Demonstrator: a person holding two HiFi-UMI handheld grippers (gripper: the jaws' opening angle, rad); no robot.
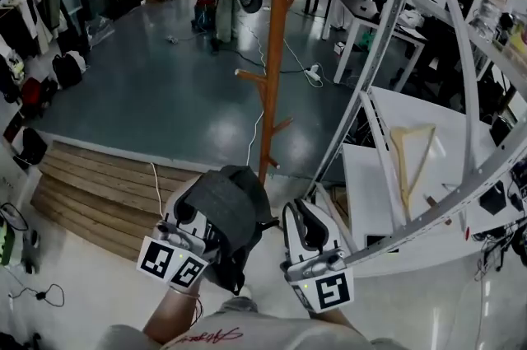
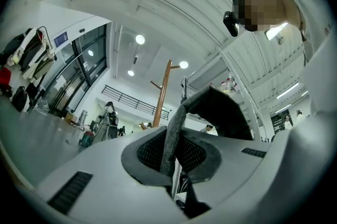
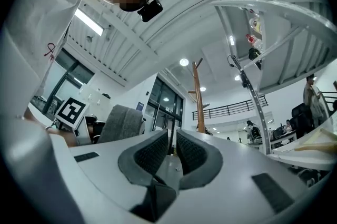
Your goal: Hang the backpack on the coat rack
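Hanging was not yet done. The dark grey cloth backpack (image 1: pixel 226 212) was held low, close to the person's body and well apart from the tall brown wooden coat rack (image 1: pixel 278 35). The left gripper (image 1: pixel 191 218) was clenched on a grey fabric strap (image 2: pixel 174 133) of the bag, and the strap was seen pinched between the two pads and running up out of them. The jaws of the right gripper (image 1: pixel 309 226) were drawn almost together. Only a thin dark line was seen in the gap, and what it was could not be told. The bag was seen off to that gripper's side.

It was judged that the bag had to be carried to the rack, lifted, and its strap slipped over a peg before it could be let go.

A short brown peg (image 1: pixel 249 77) stuck out on the left of the pole, and it looked bare. Wide shiny grey floor (image 1: pixel 165 93) lay open on that side. On the right there was less room: a slanted white metal bar (image 1: pixel 370 85) and a white table (image 1: pixel 366 184) stood near the pole. Light wooden steps (image 1: pixel 90 184) lay between the person and the floor, and a thin white cable (image 1: pixel 254 138) ran past the foot of the rack, so feet could be caught there.
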